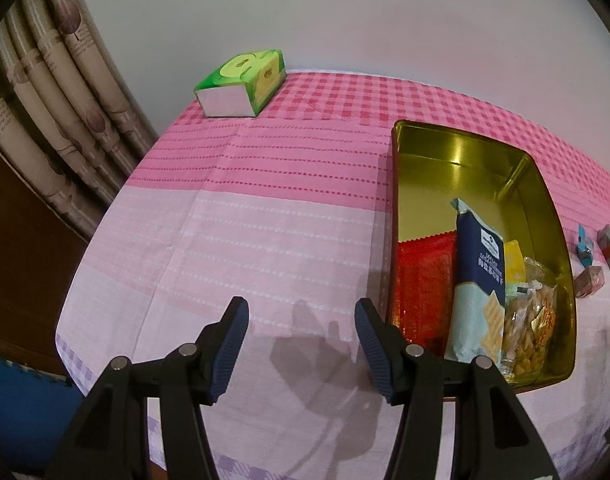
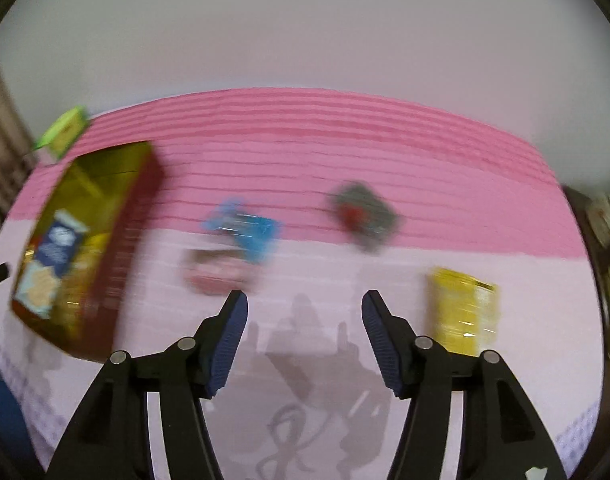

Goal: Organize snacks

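Both grippers' fingers spread, empty; gold tin (image 1: 545,184) right of left gripper (image 1: 301,316); yellow packet (image 2: 463,312) beside right gripper (image 2: 305,308).

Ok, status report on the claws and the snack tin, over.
Left claw open, empty. Right claw open, empty, view blurred. Gold rectangular tin holds navy cracker bag; yellow packet loose on pink tablecloth. Nothing in the way.

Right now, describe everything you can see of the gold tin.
The gold tin is a deep, open rectangular box with rounded corners, shiny gold inside and dark red outside; it looks like metal. It sits flat on the pink tablecloth. Its near end holds a red packet, an upright blue cracker bag and a clear bag of snacks; the far end is bare. No gripper touches it.
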`<state>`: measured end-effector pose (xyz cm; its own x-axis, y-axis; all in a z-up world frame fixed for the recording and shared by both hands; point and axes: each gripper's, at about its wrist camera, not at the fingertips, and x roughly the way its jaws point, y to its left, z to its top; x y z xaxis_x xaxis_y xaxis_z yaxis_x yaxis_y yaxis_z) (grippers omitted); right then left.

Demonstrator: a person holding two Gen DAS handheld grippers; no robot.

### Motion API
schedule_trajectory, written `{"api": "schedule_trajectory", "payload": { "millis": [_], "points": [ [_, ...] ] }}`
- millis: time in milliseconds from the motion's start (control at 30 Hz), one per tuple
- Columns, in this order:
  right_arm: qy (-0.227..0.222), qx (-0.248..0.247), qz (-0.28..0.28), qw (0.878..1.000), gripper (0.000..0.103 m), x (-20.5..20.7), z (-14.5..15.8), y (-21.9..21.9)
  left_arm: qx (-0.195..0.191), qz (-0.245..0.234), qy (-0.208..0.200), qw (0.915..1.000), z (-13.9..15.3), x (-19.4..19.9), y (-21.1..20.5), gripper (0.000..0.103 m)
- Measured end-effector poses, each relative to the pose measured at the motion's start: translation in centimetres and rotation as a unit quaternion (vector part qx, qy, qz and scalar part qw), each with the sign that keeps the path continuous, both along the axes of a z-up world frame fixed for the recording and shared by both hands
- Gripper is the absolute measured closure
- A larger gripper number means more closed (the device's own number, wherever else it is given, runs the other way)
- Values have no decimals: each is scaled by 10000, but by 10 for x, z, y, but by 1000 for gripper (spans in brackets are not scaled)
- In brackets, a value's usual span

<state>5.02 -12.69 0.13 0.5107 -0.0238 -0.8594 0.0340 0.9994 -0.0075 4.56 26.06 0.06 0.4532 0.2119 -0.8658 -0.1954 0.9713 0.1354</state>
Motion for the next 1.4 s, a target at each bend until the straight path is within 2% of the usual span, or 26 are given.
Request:
{"api": "schedule_trajectory", "payload": {
  "millis": [133,200,333,533,767,933,1100,1267,1400],
  "points": [
    [129,-93,-473,9988,40,-10,-13,-59,157,-62,-42,9998,1,-1,-7,46],
    [200,-121,-614,9978,36,-13,-20,-79,230,-96,-114,9996,5,-1,-13,46],
    [362,-9,-828,9959,36,-14,-34,-106,188,-203,-261,9993,14,-4,-25,46],
    [418,207,-898,9949,35,-9,-47,-119,300,-623,-285,9972,22,-9,-60,46],
    [325,237,-834,9957,35,-3,-51,-118,239,-1192,-295,9921,25,-6,-112,46],
    [279,380,-653,9968,35,-4,-54,-124,137,-1625,-297,9862,26,-2,-150,46],
    [247,479,-221,9983,34,-6,-54,-125,67,-1956,-214,9804,22,8,-183,47],
    [302,442,196,9984,33,-8,-54,-120,-57,-2239,-62,9746,11,18,-205,46],
    [405,243,577,9972,31,-8,-58,-115,41,-2565,33,9665,3,20,-225,46]
  ]
}}
